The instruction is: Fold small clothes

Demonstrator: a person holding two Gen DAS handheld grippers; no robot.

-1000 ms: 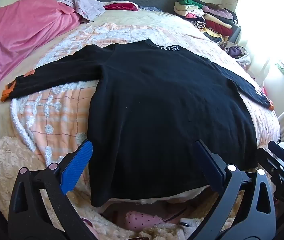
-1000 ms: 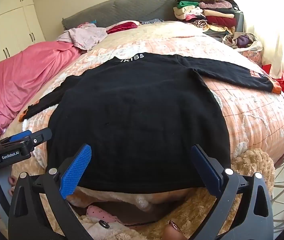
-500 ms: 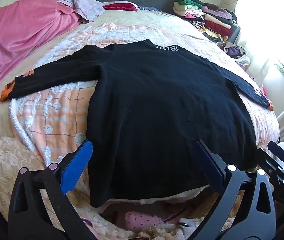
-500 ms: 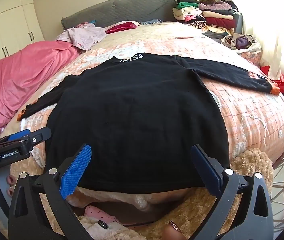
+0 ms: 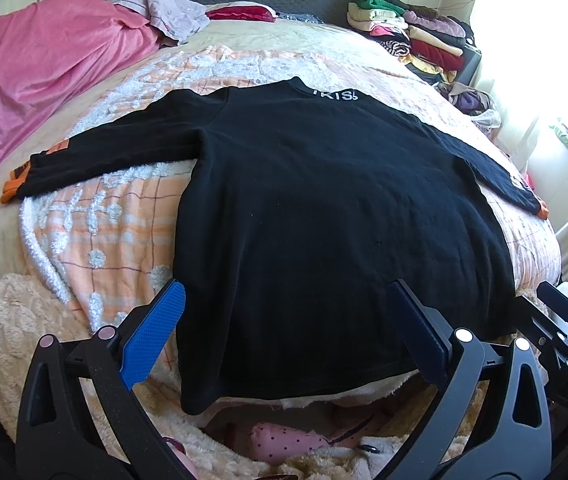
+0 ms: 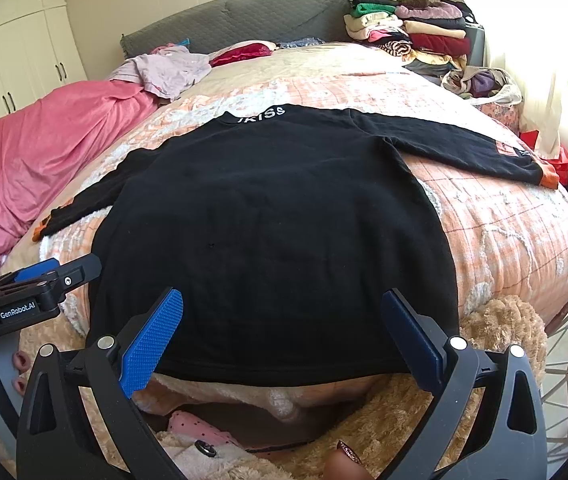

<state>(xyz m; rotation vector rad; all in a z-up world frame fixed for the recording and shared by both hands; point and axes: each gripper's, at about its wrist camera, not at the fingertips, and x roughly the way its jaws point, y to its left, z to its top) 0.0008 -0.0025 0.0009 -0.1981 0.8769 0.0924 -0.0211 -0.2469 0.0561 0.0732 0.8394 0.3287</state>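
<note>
Both tongs, left (image 5: 284,332) and right (image 6: 281,330), remain wide apart, empty, over the unmoved black sweater (image 5: 324,208).

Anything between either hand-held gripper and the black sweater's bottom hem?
Nothing visible. The black sweater lies flat on the bed, sleeves spread. The left hand-held gripper and right hand-held gripper are both open just short of the hem, with only bare sweater ahead of the fingers.
</note>
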